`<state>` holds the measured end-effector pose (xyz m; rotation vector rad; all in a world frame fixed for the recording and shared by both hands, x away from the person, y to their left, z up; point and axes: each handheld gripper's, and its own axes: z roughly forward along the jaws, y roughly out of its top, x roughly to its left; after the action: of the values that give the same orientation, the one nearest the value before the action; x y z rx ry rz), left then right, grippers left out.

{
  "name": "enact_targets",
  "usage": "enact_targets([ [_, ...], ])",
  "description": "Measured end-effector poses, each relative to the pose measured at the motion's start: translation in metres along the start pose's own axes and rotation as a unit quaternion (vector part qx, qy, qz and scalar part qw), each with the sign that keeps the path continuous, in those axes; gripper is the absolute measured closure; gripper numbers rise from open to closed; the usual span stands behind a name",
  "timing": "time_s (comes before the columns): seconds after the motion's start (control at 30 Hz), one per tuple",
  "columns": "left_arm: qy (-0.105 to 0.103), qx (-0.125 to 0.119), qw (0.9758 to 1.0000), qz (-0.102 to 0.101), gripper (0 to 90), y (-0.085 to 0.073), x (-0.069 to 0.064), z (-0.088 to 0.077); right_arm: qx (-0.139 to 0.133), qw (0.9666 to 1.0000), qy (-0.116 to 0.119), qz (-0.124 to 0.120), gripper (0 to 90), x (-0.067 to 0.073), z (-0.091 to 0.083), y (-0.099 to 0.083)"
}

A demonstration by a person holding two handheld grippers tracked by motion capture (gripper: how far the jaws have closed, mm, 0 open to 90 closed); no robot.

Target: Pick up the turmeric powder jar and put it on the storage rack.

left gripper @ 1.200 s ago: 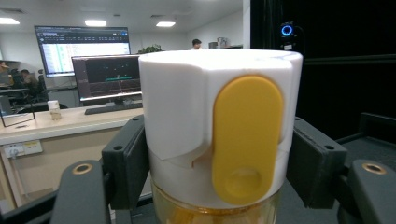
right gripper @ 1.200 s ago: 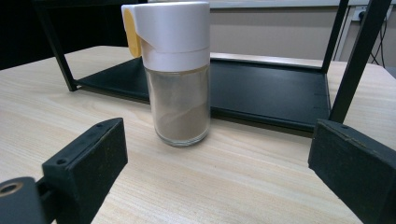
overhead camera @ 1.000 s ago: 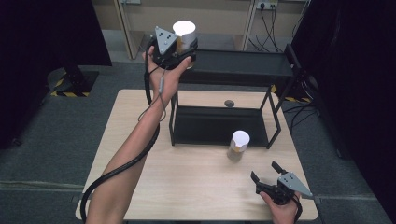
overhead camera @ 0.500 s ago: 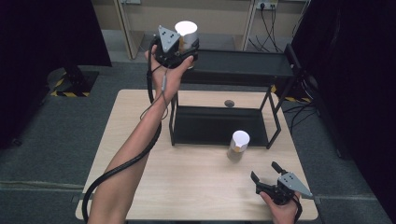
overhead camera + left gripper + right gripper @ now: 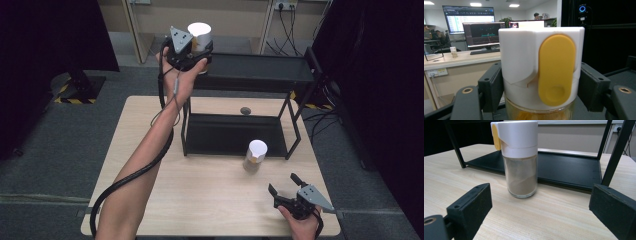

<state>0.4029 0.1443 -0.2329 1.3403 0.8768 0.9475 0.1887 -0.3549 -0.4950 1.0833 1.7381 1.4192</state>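
My left gripper is raised at the left end of the black shelf's top tier, its fingers pinching a spice jar on both sides just under its white cap. That cap carries a yellow oval flip tab, and I see yellow-orange contents in the glass below. No brand or label is readable on it.

My right gripper rests low at the near right corner of the desk, fingers spread wide and holding nothing. Ahead of it a second jar stands upright on the pale wood-grain desk, just in front of the shelf's lower tray; it has the same white cap with a yellow tab and holds brown powder. It bears no writing either.

A small dark round object lies on the desk behind the shelf. The floor is grey carpet. Beyond, my left gripper view shows an office with monitors; their text is too small to read.
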Motion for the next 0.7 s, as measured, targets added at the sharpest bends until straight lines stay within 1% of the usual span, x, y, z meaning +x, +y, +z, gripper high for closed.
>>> enact_targets([
  [0.03, 0.000, 0.001, 1.0000, -0.001, 29.5, 0.000, 0.000, 0.000, 0.000, 1.0000, 0.000, 0.000, 4.9, 0.000, 0.000, 0.000],
  [0.07, -0.007, 0.005, 1.0000, -0.004, 27.9, 0.001, 0.003, 0.002, 0.000, 1.0000, 0.000, 0.001, 4.9, 0.000, 0.000, 0.000],
  [0.1, -0.007, 0.005, 1.0000, -0.004, 25.7, 0.001, 0.003, 0.002, 0.000, 1.0000, 0.000, 0.001, 4.9, 0.000, 0.000, 0.000],
  [0.13, -0.012, 0.009, 0.9999, -0.007, 25.7, 0.002, 0.004, 0.003, 0.000, 1.0000, 0.000, 0.000, 4.9, 0.000, 0.000, 0.000],
  [0.17, -0.014, 0.010, 0.9998, -0.010, 23.3, 0.003, 0.005, 0.003, 0.000, 1.0000, 0.000, 0.000, 4.9, 0.000, 0.000, 0.000],
  [0.23, -0.012, 0.007, 0.9999, -0.009, 19.3, 0.002, 0.005, 0.001, 0.000, 1.0000, 0.000, 0.001, 4.9, 0.000, 0.000, 0.000],
  [0.27, -0.011, 0.005, 0.9999, -0.009, 19.3, 0.002, 0.004, 0.000, 0.000, 1.0000, 0.000, 0.001, 4.9, 0.000, 0.000, 0.000],
  [0.4, -0.004, 0.004, 1.0000, -0.005, 14.5, 0.001, 0.003, -0.004, 0.000, 1.0000, 0.000, 0.001, 4.8, 0.000, 0.000, 0.000],
  [0.5, 0.001, 0.002, 1.0000, -0.007, 13.7, 0.000, 0.004, -0.008, 0.000, 1.0000, 0.000, 0.001, 4.8, 0.000, 0.000, 0.000],
  [0.53, 0.000, 0.001, 1.0000, -0.005, 13.7, 0.000, 0.004, -0.009, 0.000, 1.0000, 0.000, 0.001, 4.8, 0.000, 0.000, 0.000],
  [0.6, -0.002, -0.004, 1.0000, 0.006, 13.6, -0.002, 0.004, -0.014, 0.000, 1.0000, 0.000, 0.000, 4.8, 0.000, 0.000, 0.000],
  [0.7, -0.007, -0.009, 0.9998, 0.017, 13.6, -0.005, 0.003, -0.020, 0.001, 1.0000, 0.000, 0.000, 4.8, 0.000, 0.000, 0.000],
])
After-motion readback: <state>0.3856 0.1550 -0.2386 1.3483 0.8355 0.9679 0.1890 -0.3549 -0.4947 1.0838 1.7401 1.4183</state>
